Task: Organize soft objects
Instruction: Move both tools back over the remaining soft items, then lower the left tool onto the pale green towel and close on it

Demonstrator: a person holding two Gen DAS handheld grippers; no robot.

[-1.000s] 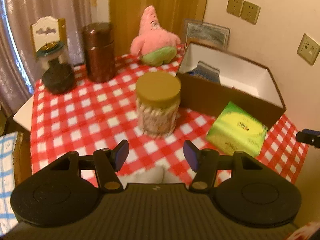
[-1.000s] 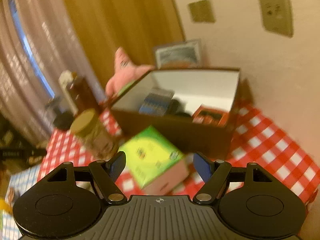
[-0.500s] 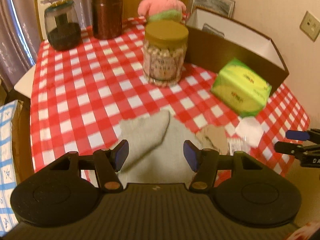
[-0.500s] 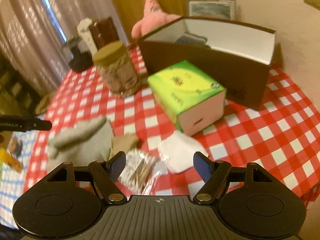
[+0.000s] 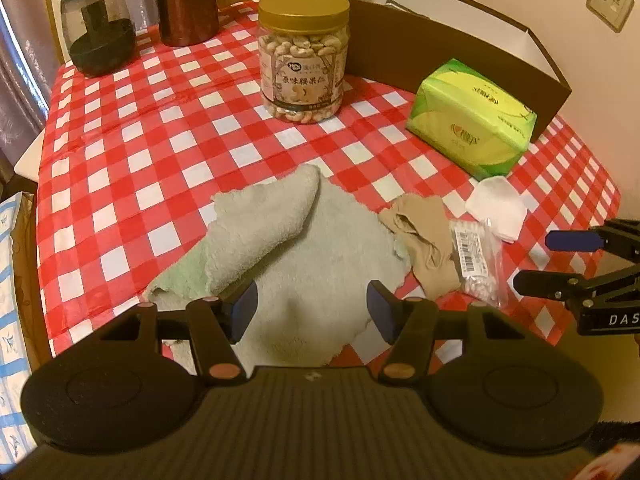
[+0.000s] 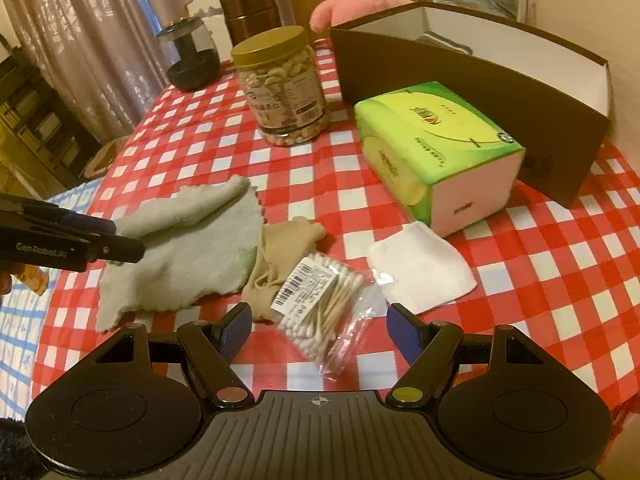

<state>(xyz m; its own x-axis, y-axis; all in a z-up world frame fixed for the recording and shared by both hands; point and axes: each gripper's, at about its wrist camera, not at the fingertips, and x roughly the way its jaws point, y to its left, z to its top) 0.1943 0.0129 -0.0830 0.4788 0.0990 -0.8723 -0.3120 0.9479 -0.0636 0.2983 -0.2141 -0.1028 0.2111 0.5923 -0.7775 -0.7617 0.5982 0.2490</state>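
The pale green towel (image 5: 296, 240) lies crumpled at the near edge of the table, one corner folded over; the left gripper (image 5: 312, 312) hangs above it with jaws apart and empty, probably to take it first; the right gripper (image 6: 318, 330), also open, is over the cotton swab bag (image 6: 320, 296), beside a beige stocking (image 6: 280, 248) and white pad (image 6: 420, 268). The checked tablecloth (image 5: 160, 128) carries a brown box (image 6: 480, 92) far right; curtains (image 6: 80, 40) hang left.

Cashew jar (image 5: 302, 54) upright on checked cloth (image 5: 132, 132); copper canister (image 5: 186, 2) behind.
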